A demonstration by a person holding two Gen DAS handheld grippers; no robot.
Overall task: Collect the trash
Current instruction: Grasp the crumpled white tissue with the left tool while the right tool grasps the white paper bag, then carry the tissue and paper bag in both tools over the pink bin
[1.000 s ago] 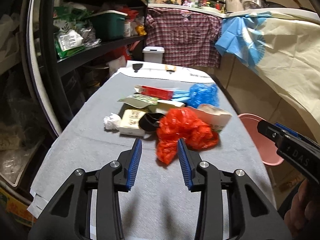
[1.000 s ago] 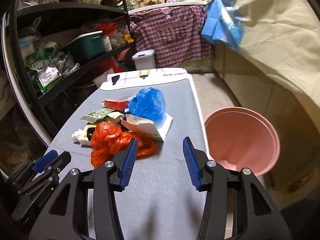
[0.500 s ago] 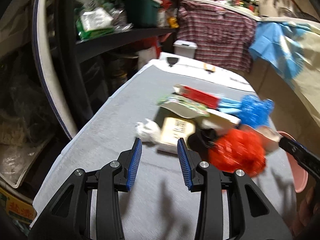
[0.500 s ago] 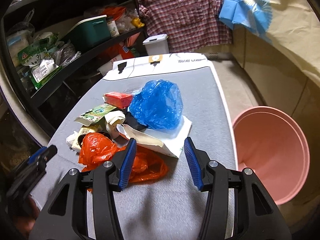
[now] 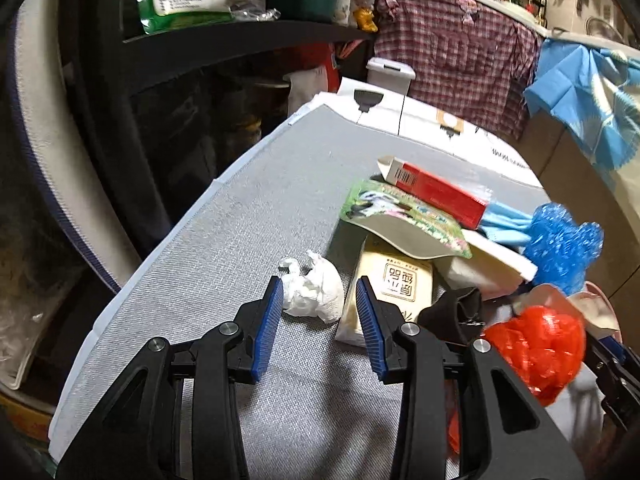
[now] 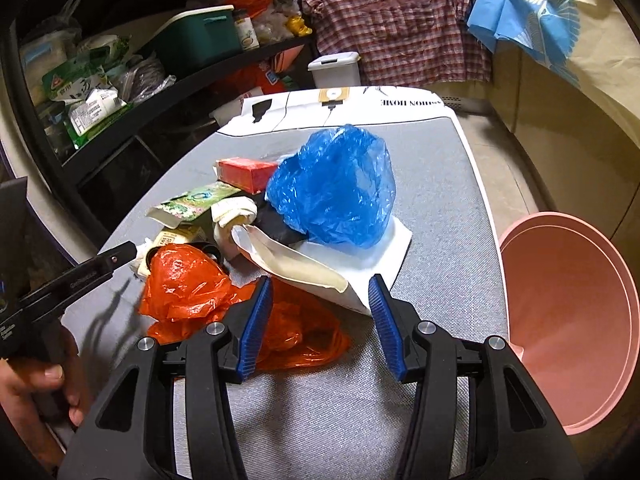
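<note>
Left gripper [image 5: 320,304] swung from the red bag [image 5: 540,356] to the crumpled tissue [image 5: 314,294], right gripper [image 6: 320,304] nearer the pile.

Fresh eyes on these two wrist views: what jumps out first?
A heap of trash mid-table: a blue plastic bag on top, a crumpled orange bag at the near edge. A pink bin stands off the table's right side. The open left gripper frames a white tissue wad.

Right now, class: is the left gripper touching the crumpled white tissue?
Cannot tell. In the left wrist view the open left gripper frames the tissue, whose edge meets the left pad's tip in the image; no clear gap or contact shows.
</note>
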